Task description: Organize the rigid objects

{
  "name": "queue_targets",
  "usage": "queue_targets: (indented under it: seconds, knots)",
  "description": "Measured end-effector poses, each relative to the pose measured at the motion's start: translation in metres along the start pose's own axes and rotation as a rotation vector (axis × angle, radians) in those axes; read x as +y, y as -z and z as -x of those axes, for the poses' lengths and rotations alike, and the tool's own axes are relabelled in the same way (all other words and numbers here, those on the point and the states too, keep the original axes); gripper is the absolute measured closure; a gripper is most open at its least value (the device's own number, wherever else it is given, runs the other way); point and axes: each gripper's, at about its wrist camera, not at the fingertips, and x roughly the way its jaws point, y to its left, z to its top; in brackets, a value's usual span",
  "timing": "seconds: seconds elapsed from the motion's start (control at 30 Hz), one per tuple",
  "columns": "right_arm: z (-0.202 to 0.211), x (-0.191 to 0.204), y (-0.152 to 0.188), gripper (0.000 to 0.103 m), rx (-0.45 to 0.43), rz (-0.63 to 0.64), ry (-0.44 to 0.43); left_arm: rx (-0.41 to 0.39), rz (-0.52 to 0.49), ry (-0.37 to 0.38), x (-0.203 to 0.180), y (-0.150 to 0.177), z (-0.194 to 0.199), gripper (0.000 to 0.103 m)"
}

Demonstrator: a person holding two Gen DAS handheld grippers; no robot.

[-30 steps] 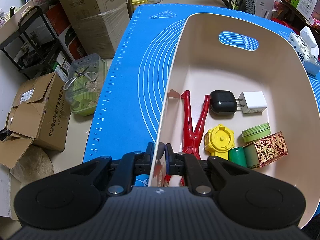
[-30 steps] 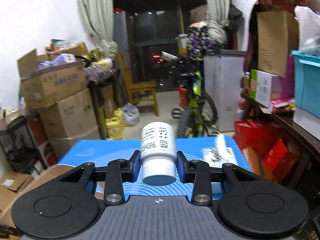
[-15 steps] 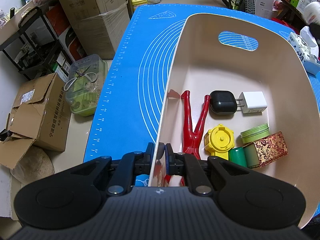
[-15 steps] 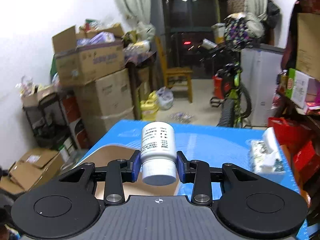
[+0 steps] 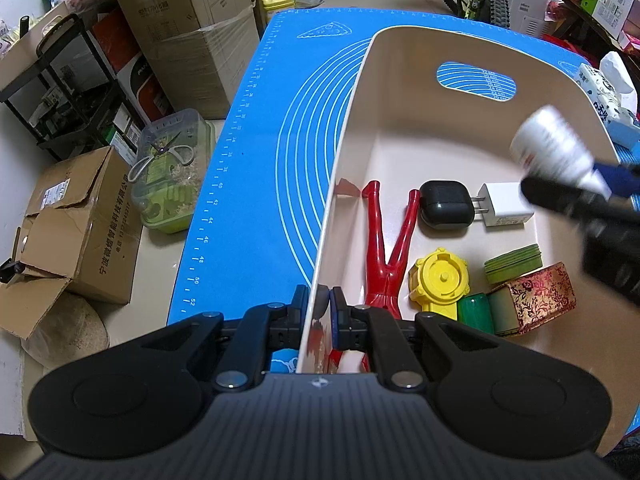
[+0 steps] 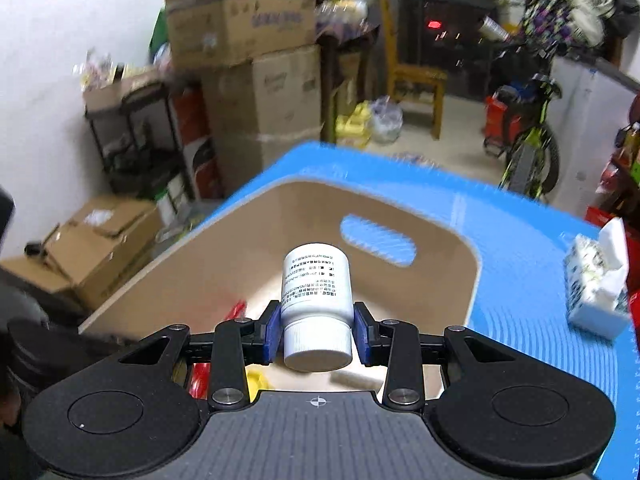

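My left gripper [image 5: 319,312] clamped on the near wall of the cream bin [image 5: 344,148], my right gripper [image 6: 316,334] grasping a white pill bottle [image 6: 316,284] cap-first above the bin, red figurine [image 5: 386,256], black charger [image 5: 446,204], yellow cap [image 5: 440,278] lying inside, blue mat [image 5: 256,168] beneath

Cluttered home storage room: stacked brown cardboard boxes [image 6: 256,64], wooden chair [image 6: 416,76], green-framed bicycle [image 6: 524,152], black metal shelf rack [image 5: 68,92], blue silicone baking mat [image 5: 260,152] covering table.
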Motion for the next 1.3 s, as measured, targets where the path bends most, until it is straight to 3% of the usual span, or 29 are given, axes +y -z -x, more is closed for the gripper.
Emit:
queue_targets:
  seconds: [0.17,0.3,0.33,0.37,0.4,0.43,0.47,0.53,0.63,0.77,0.93,1.3]
  knots:
    - [-0.014,0.003,0.011,0.058,0.093,0.009,-0.008,0.000,0.005,-0.004,-0.001,0.001,0.000,0.090]
    - [-0.008,0.004,0.014,0.051,0.076,-0.007,0.000,-0.015,0.003,-0.019,-0.003,0.002,0.003,0.089]
    - [-0.004,0.003,0.014,0.050,0.069,-0.019,0.001,-0.027,-0.002,-0.025,-0.003,0.002,0.007,0.084]
    - [0.000,0.001,0.014,0.047,0.062,-0.033,0.004,-0.043,-0.005,-0.022,-0.004,0.002,0.011,0.072]
    - [0.007,-0.001,0.014,0.034,0.048,-0.056,0.011,-0.056,-0.004,-0.004,-0.005,0.003,0.016,0.067]
    - [0.013,-0.006,0.014,0.023,0.030,-0.077,0.016,-0.067,0.003,0.020,-0.006,0.003,0.022,0.055]
    - [0.021,-0.009,0.016,0.021,0.008,-0.097,0.019,-0.082,0.005,0.029,-0.008,0.004,0.028,0.043]
    - [0.039,-0.015,0.019,0.018,-0.026,-0.126,0.021,-0.125,-0.011,0.011,-0.016,0.006,0.042,0.031]
    - [0.066,-0.023,0.023,0.010,-0.056,-0.159,0.063,-0.173,-0.027,-0.001,-0.028,0.007,0.065,0.030]
    - [0.104,-0.030,0.027,0.007,-0.093,-0.183,0.103,-0.237,-0.016,0.026,-0.040,0.013,0.100,0.021]
    - [0.157,-0.033,0.037,0.003,-0.143,-0.188,0.145,-0.296,-0.038,0.031,-0.054,0.026,0.142,0.021]
    - [0.259,-0.024,0.069,0.002,-0.200,-0.192,0.224,-0.392,-0.014,0.075,-0.069,0.076,0.207,0.021]
